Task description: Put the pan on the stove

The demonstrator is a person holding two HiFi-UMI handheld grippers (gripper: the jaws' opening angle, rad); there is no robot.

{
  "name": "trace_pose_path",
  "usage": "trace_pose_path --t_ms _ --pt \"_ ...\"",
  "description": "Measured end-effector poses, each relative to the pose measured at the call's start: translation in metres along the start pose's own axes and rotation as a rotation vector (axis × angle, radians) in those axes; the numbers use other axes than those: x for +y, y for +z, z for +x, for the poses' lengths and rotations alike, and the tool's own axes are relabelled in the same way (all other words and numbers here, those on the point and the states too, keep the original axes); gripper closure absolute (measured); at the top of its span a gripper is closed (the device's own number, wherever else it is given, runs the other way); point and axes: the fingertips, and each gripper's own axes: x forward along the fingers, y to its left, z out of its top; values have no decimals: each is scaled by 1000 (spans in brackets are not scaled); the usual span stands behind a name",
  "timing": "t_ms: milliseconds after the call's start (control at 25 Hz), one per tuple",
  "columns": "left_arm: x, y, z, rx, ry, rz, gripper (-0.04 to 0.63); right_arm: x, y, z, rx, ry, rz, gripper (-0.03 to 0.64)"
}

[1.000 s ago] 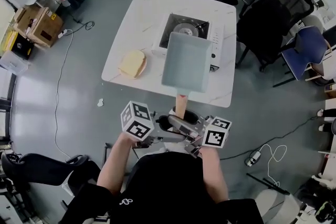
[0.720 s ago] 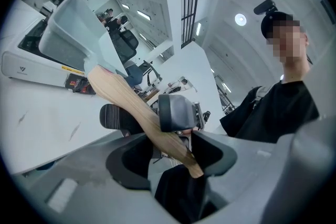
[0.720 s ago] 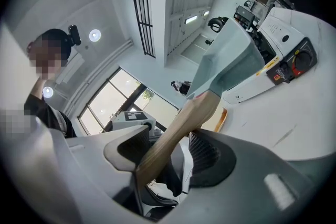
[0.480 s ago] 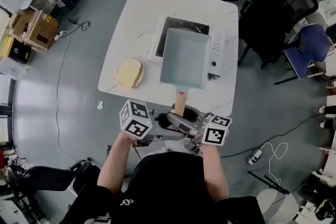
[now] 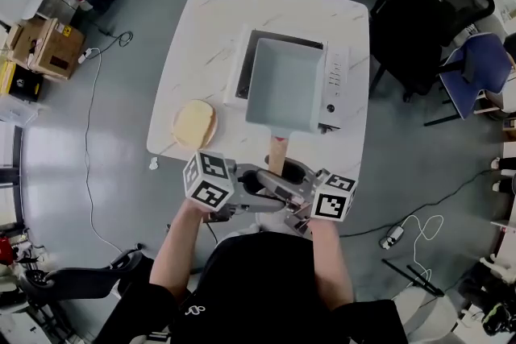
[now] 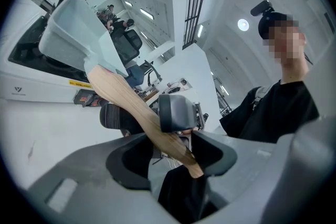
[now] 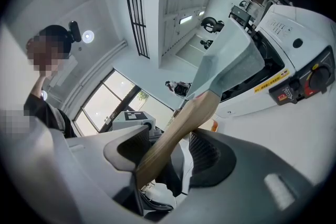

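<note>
A pale grey-blue rectangular pan (image 5: 284, 86) with a wooden handle (image 5: 276, 155) sits over the top of the white portable stove (image 5: 334, 76) and hides the burner; I cannot tell whether it rests on it. Both grippers meet at the handle's near end. My left gripper (image 5: 256, 186) is shut on the handle (image 6: 126, 99) and my right gripper (image 5: 289, 191) grips the same handle (image 7: 178, 134) from the other side. In each gripper view the pan (image 6: 79, 34) (image 7: 231, 60) rises above the stove (image 6: 31, 78) (image 7: 294, 76).
The stove stands on a white marble-look table (image 5: 201, 36). A round yellowish slice on a plate (image 5: 194, 123) lies at the table's near left. Office chairs (image 5: 427, 20) crowd the right side, cardboard boxes (image 5: 40, 44) the far left, and a cable (image 5: 89, 133) runs across the floor.
The pan has moved forward from in front of the stove to above it, and now covers the burner. Both grippers stay closed on the handle.
</note>
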Motion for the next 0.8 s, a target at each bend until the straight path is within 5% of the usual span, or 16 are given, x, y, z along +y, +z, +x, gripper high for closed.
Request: trace_pose_path --t_ms 800 --pt "55 39 -20 -6 -26 -37 359 -49 43 31 -4 -22 35 373"
